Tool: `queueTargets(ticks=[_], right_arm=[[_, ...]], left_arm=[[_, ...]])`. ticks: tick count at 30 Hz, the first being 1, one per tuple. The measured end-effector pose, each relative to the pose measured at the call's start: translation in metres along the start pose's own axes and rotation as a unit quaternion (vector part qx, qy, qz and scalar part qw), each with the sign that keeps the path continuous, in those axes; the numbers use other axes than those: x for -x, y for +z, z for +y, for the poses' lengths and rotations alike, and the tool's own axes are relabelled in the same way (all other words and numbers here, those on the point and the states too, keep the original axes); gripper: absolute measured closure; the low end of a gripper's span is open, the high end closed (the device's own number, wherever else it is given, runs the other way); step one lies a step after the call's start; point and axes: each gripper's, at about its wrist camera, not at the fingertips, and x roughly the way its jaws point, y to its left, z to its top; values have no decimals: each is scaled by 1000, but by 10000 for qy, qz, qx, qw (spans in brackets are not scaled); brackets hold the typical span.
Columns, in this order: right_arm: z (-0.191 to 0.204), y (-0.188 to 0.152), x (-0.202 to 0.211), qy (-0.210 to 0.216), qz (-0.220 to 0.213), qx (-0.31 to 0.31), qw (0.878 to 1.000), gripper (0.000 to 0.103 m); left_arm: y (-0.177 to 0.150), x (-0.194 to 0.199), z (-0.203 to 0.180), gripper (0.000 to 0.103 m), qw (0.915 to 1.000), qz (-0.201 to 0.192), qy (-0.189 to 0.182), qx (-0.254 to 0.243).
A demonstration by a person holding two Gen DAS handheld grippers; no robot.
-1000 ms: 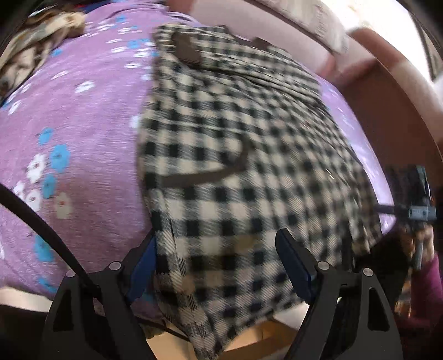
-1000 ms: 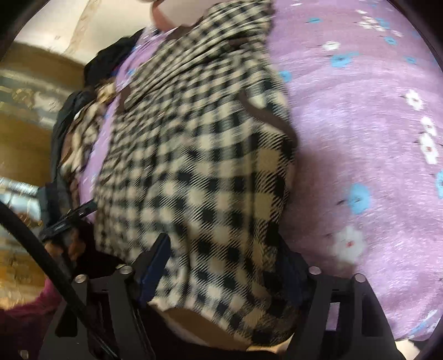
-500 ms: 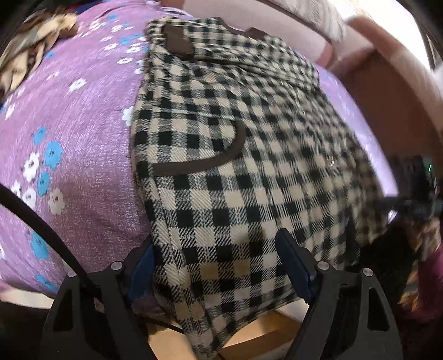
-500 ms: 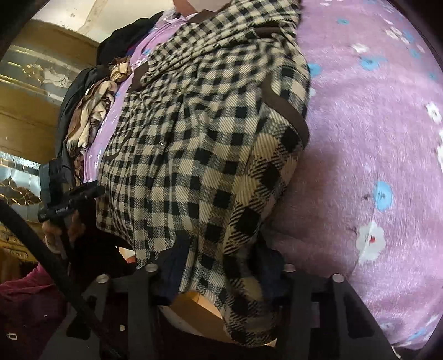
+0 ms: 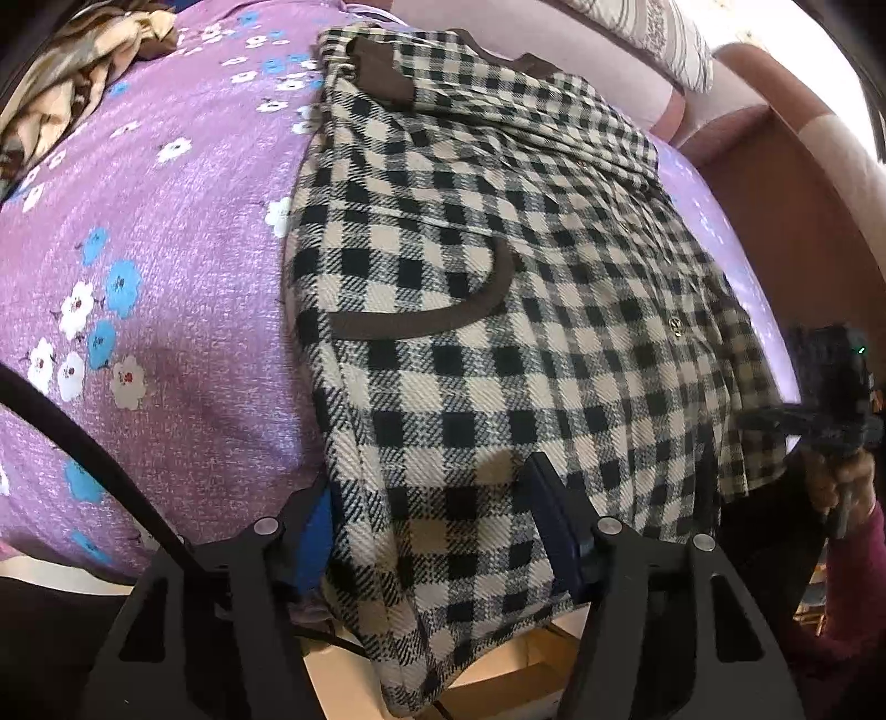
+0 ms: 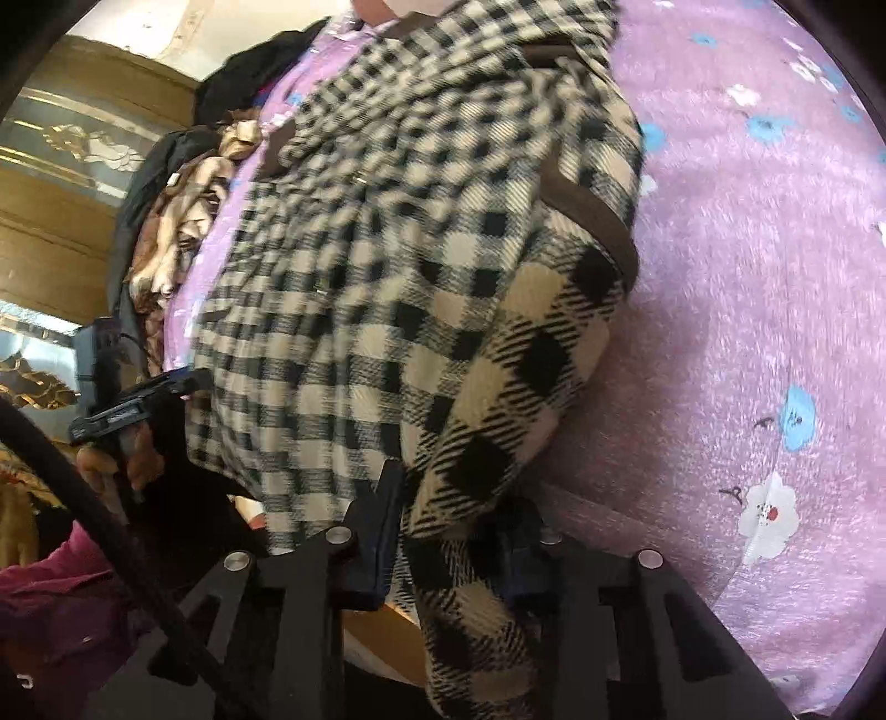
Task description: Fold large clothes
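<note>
- I'm at the gripping step: the checked coat (image 5: 498, 266) lies spread on the purple flowered bed (image 5: 166, 277), its hem hanging over the near edge.
- My left tool (image 5: 432, 531) sits spread wide around the hem, not yet clenched; my right tool (image 6: 454, 531) has narrowed onto a bunched hem corner, seemingly pinching it.
- Next, I judge, close the left, then lift both corners toward the collar evenly.
- Only the right view shows the wooden cabinet (image 6: 61, 221); only the left shows the striped pillow (image 5: 653, 44).
</note>
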Motion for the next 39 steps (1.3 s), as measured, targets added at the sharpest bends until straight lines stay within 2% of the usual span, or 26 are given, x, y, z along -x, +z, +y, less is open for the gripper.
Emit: queueTargets(ticks=[3,6,9,11,13,16,19,22,24,25,26,27,28,31,35,39], right_arm=[[3,1,13,300,-249,95,9992,73],[7,-3,-2,-182,100,224,9995,73],[11,1,5,113,-76,231,9996,72],[10,2,-1,48,9,247,9997,68],[10,1,-9,-126,182,224,9995,65],[7,2,-9,-5,126,94,9999,64],[-2,0,-9,43,121,-9,9999,64],[-4,0,-8,52,125,11,9999,64],[-4,-2,-10,5,125,76,9999,68],[-1,-1,-11,-60,132,135,9998,79],[3,0,-10,-67,140,201,9997,86],[7,1,-7,-5,114,265,9996,87],[12,3,-3,74,48,355,9993,89],[24,14,16,507,-278,444,9973,90],[36,42,42,911,-765,558,9913,90],[46,85,56,1074,-1145,646,9855,90]], left_arm=[[0,5,-2,43,9999,-65,-75,99],[2,12,-4,59,9998,-124,-39,115],[4,11,-10,59,9998,-58,105,-138],[3,8,-13,59,9996,-19,240,-152],[5,12,-17,59,9996,-74,196,-196],[8,10,-25,55,9989,-31,266,-395],[9,-8,-17,54,9985,215,444,-250],[6,-11,-10,44,9996,93,261,-70],[4,-13,-16,44,9991,66,376,-188],[4,-13,-22,53,9982,86,477,-352],[4,-12,-25,63,9977,82,495,-466],[6,-8,-27,86,9971,54,491,-582],[10,-3,-28,97,9973,37,386,-619],[27,22,-26,97,9980,-106,-268,-567],[56,49,-30,98,9954,-383,-644,-597],[95,68,-35,98,9914,-748,-902,-584]])
